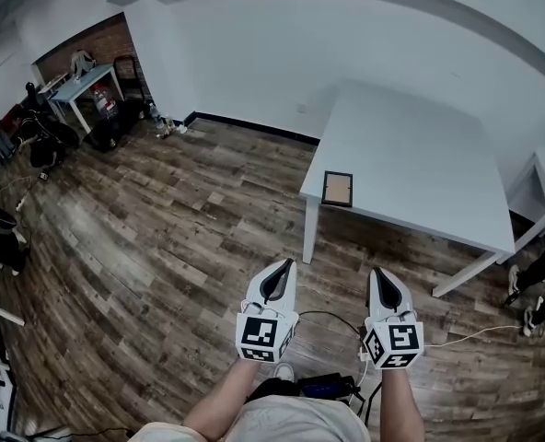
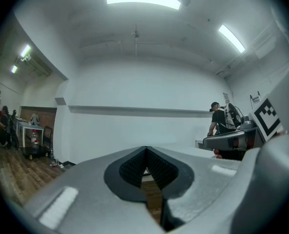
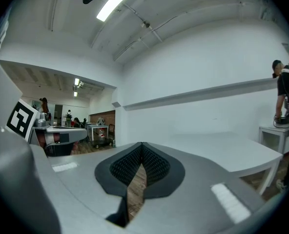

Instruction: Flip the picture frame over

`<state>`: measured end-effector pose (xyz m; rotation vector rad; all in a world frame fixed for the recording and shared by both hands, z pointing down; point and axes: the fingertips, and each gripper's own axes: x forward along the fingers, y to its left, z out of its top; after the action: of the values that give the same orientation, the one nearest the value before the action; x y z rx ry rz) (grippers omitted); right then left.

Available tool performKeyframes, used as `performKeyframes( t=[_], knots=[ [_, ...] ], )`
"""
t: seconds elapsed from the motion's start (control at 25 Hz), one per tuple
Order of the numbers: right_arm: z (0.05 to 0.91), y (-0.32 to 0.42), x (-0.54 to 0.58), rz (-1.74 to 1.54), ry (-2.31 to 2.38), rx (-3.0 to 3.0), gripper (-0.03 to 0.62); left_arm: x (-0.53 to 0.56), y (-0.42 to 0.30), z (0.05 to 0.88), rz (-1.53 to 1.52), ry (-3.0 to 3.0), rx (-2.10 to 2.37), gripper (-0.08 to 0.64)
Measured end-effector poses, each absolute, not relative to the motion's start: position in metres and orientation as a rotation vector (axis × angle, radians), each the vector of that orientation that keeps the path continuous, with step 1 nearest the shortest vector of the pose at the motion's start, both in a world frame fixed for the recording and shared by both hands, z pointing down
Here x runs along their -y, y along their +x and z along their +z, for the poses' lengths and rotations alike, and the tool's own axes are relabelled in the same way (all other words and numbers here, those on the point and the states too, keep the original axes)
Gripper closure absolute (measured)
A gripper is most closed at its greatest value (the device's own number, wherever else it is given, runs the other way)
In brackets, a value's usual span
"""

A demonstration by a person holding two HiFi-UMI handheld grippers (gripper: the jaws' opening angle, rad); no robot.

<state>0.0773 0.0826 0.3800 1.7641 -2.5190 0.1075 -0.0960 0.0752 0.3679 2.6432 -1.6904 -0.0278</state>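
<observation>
picture frame [image 1: 337, 189] on the table [image 1: 420, 145] too small for me to tell which side is up, my arms [image 1: 219, 405] cut off at the bottom edge, someone's legs [image 1: 535, 284] alone showing at the right edge, cart [image 1: 96, 99] far off with stuff too tiny to name, standing person [image 3: 285, 94] half cut off in my right gripper view

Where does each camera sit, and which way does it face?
Head view: on the person's head, facing steeply down at wooden floor, white table and picture frame; forearms, left tongs and right tongs show.
Left gripper view: on the left tongs, level toward a white wall; shut jaws below.
Right gripper view: on the right tongs, level toward the white table; shut jaws below.
Shared: each gripper view catches the other tongs' marker cube.
</observation>
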Motion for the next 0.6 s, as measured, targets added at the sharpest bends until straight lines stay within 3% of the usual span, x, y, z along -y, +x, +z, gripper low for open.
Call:
performKeyframes(
  t=[0.6],
  knots=[
    [0.382, 0.028, -0.024, 0.089, 1.802, 2.481, 0.568, -0.010, -0.137, 0.369, -0.059, 2.679, 1.624, 0.560]
  ],
)
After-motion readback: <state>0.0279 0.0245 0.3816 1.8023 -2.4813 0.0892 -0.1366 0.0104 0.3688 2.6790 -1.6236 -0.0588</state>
